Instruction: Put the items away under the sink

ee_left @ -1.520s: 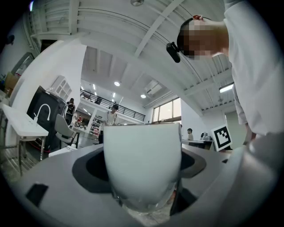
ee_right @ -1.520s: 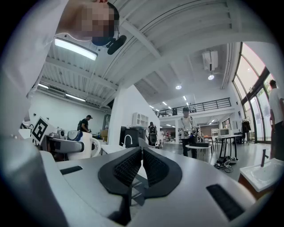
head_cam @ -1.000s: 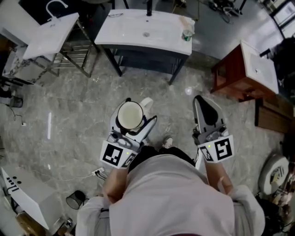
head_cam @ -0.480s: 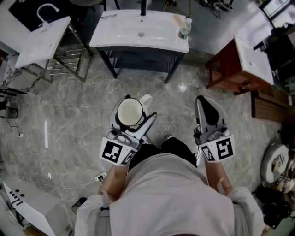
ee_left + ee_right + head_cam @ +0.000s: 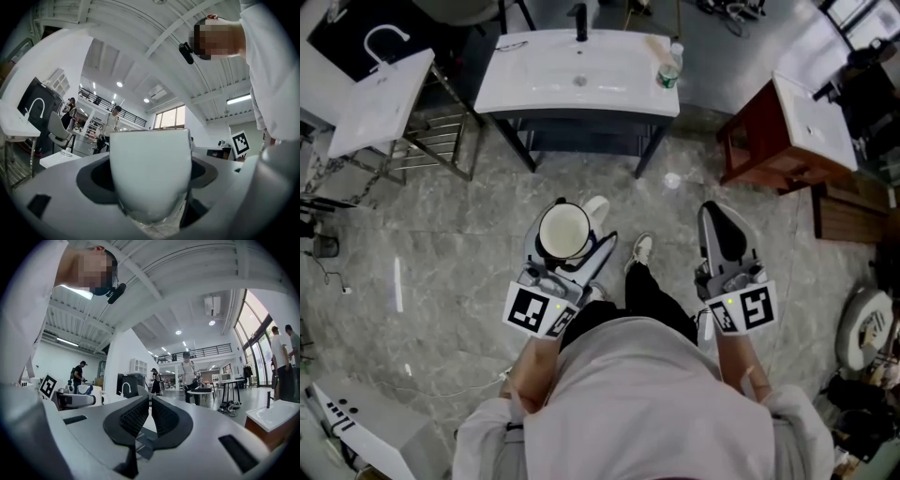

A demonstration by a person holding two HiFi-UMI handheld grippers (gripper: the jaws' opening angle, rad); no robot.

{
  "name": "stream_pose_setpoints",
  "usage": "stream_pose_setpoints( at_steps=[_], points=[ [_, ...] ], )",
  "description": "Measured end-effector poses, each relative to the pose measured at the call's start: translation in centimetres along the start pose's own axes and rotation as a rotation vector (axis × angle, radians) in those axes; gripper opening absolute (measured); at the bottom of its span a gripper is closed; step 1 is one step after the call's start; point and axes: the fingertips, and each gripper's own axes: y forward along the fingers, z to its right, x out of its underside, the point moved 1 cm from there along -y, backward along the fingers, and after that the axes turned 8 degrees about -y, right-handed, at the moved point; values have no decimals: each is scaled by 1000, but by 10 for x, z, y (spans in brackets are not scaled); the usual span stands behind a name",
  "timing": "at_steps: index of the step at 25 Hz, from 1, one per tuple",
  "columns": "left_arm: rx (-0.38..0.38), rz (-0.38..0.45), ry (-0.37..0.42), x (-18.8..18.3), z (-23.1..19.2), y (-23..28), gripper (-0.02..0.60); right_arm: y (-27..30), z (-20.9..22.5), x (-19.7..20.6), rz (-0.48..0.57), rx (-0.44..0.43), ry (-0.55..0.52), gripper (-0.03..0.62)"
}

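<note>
Centre-left, the left tool (image 5: 572,246) clenches the white glazed ceramic mug (image 5: 565,232) round its body, a sound hold; probably rigid, slippery, breakable; right tool (image 5: 719,212) closed, empty.

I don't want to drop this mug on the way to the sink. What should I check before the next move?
1. Mug held between the jaws of the left gripper, upright: ok.
2. Mug looks empty, nothing to spill: ok.
3. Right gripper free, jaws together on nothing: ok.
4. Floor from the feet to the sink shows no obstacle: ok.
5. Room in the space under the sink: cannot tell, it is dark from above.
</note>
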Motion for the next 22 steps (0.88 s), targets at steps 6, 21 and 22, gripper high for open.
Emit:
stream_pose_setpoints(
  at_steps=[6,21,22],
  points=[
    [-51,14,17,-7,-20,35,402,42,39,4,16,-32,-11,43],
    [-164,16,45,-6,-64,166,402,146,160,51,20,-124,52,43],
    [-171,17,53,-6,-65,174,402,152,166,54,24,-135,60,43]
  ],
)
